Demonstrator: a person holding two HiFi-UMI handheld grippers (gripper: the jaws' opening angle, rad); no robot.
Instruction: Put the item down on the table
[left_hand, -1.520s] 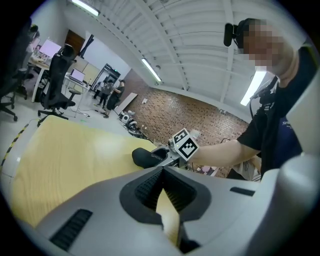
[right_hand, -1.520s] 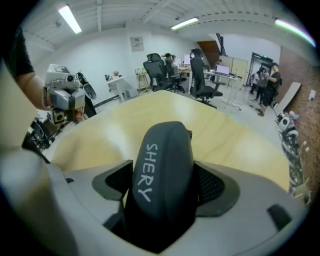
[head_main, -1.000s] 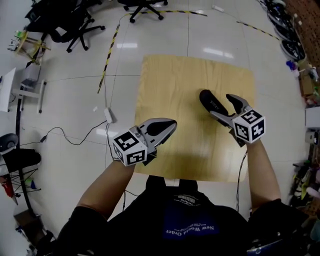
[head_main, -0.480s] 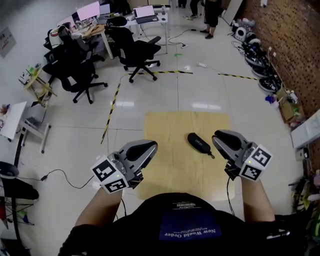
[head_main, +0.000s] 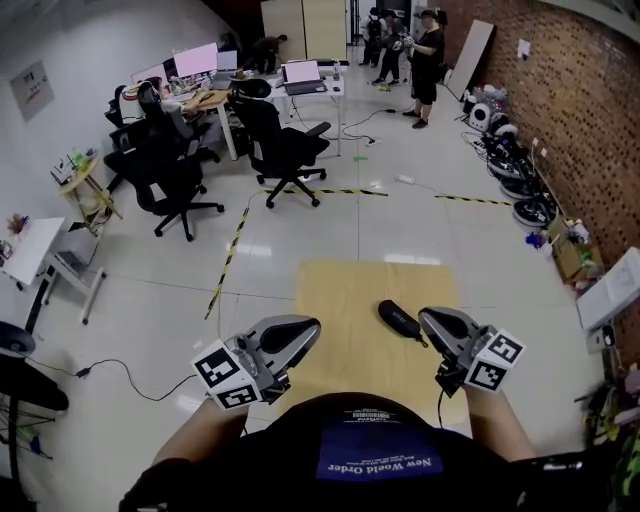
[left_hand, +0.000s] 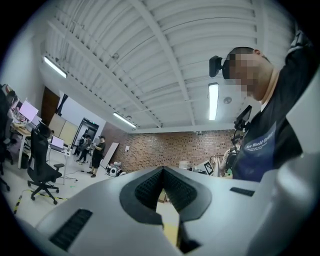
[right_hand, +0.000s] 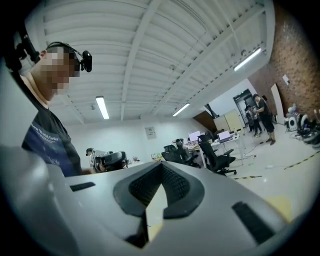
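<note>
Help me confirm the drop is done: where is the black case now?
In the head view, the black case lies on the wooden table, right of its middle, just left of the right gripper and not held by it.

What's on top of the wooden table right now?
Only the black item shows on the wooden table; neither the left gripper nor the right gripper holds it. The table's near edge is covered by the grippers and the person's shirt, so anything there is unseen.
</note>
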